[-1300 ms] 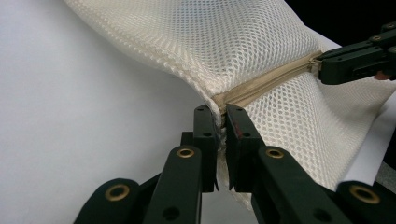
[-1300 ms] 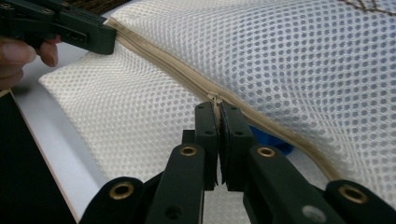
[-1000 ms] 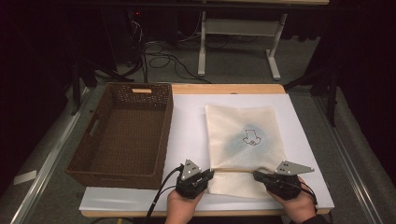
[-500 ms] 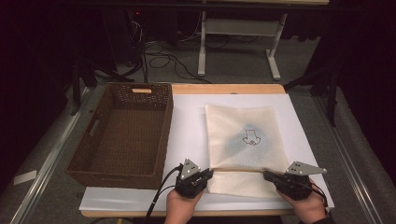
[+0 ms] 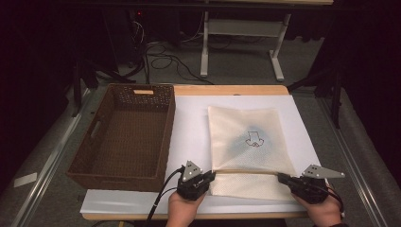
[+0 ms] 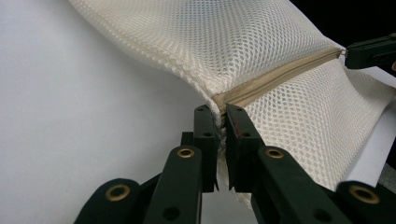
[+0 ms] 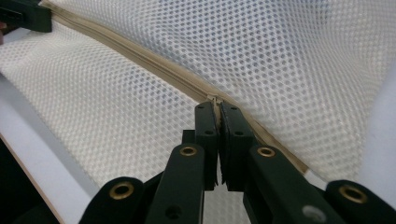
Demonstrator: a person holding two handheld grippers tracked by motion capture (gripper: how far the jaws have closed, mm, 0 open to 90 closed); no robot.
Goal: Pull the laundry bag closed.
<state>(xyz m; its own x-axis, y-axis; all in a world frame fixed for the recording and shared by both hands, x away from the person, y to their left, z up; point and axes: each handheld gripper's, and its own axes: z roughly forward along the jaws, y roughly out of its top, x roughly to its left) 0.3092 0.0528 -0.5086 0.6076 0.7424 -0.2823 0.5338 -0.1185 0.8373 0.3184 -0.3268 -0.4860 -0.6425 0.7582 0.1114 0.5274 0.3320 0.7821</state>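
A cream mesh bag (image 5: 248, 137) lies flat on the white table cover (image 5: 191, 123), with a pale blue item and a dark print showing through the mesh. Its beige zipper (image 5: 246, 172) runs across near the front edge. My left gripper (image 5: 211, 175) is shut on the bag's corner at the zipper's left end (image 6: 219, 116). In the left gripper view the mesh (image 6: 233, 37) rises from the jaws and the zipper (image 6: 280, 77) leads to the right gripper (image 6: 369, 51). My right gripper (image 5: 280, 177) is shut on the zipper pull (image 7: 215, 99) along the zipper (image 7: 140, 56).
A dark brown wicker basket (image 5: 118, 91) stands on the table's left half, with nothing in it. The table's front edge is just below both hands. A metal rail (image 5: 42, 165) runs along the left side. The left gripper's cable (image 5: 158, 201) hangs off the front.
My right gripper has slid to the right along the zipper, away from the left one. The left gripper has stayed put, holding the corner.
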